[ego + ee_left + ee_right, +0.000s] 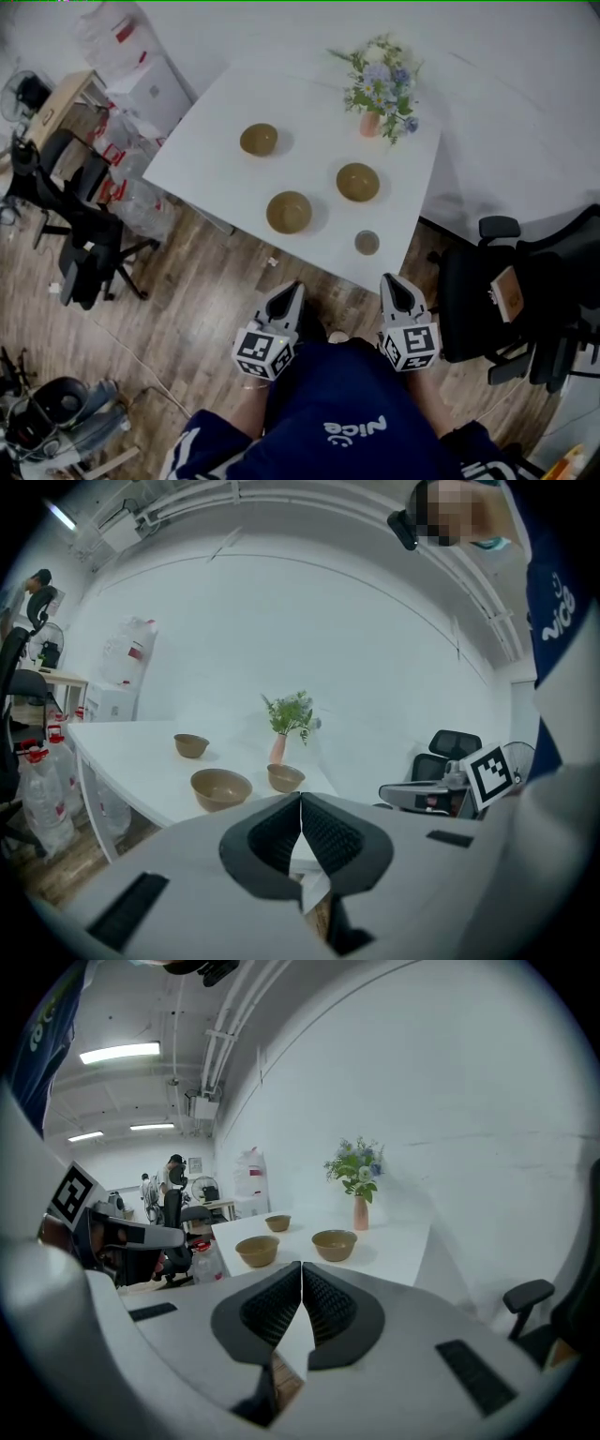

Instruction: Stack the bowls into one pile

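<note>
**Three bowls wait apart on a white table, both grippers closed and empty**

We look steeply down from the head view. The left gripper (289, 291) and the right gripper (391, 283) are held short of the near table edge, over the wooden floor (187, 281). Each gripper's own view shows its ribbed pads pressed together with nothing between them.

Three tan bowls sit upright and well apart on the table (309, 103):
- The near bowl (289, 212) is closest to us.
- The right bowl (357, 181) is just beyond it.
- The far bowl (259, 140) is toward the left.

A small grey round object (367, 243), too small to identify, lies near the table edge. A pink vase of flowers (380, 94) stands at the far right corner.

We judge the bowls rigid and fairly light, possibly ceramic, so they could chip if dropped into one another. Their walls look smooth and curved, so they may slip. The rim seems the best hold, with one jaw inside and one outside. The jaws must open first.

The tabletop is plain, white and flat, with plenty of bare space. Around it we see a white wall, black office chairs (84, 253) on both sides, and bags of plastic bottles (141, 202) on the left.
</note>
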`<state>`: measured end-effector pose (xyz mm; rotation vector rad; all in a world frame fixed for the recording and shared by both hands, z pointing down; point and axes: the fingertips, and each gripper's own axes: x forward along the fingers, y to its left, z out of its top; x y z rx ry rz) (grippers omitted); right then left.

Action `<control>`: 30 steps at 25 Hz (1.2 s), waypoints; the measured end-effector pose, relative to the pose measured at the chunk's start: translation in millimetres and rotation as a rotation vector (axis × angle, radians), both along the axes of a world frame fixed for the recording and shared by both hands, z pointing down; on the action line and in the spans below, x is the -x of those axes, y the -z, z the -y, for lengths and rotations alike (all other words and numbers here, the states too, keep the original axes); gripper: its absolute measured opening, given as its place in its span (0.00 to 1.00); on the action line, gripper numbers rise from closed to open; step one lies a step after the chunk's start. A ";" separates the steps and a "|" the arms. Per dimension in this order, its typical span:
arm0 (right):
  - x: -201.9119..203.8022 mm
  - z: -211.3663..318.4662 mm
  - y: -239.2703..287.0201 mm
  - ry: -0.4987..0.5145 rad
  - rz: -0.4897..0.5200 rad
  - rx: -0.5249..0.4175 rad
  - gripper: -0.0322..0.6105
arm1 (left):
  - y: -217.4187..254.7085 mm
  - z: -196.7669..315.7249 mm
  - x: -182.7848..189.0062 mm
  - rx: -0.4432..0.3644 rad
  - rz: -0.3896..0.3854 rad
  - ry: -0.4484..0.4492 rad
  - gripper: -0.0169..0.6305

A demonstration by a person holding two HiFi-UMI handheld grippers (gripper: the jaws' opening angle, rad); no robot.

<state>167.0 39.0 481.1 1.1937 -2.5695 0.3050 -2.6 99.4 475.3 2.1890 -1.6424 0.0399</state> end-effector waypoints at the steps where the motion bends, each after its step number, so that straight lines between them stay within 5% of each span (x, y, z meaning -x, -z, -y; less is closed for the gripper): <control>1: 5.9 8.4 0.4 -0.005 -0.003 0.000 0.09 | -0.4 9.5 6.0 0.000 0.007 -0.010 0.05; 13: 89.6 93.6 2.6 -0.055 -0.011 0.007 0.09 | 7.5 123.4 91.0 -0.012 -0.057 -0.074 0.05; 17: 108.2 112.2 -0.9 -0.099 -0.013 0.019 0.09 | 8.8 148.8 117.2 -0.012 -0.162 -0.084 0.05; 30: 155.1 148.0 -25.9 -0.183 -0.048 0.133 0.09 | -2.8 183.5 178.9 0.022 -0.101 -0.115 0.05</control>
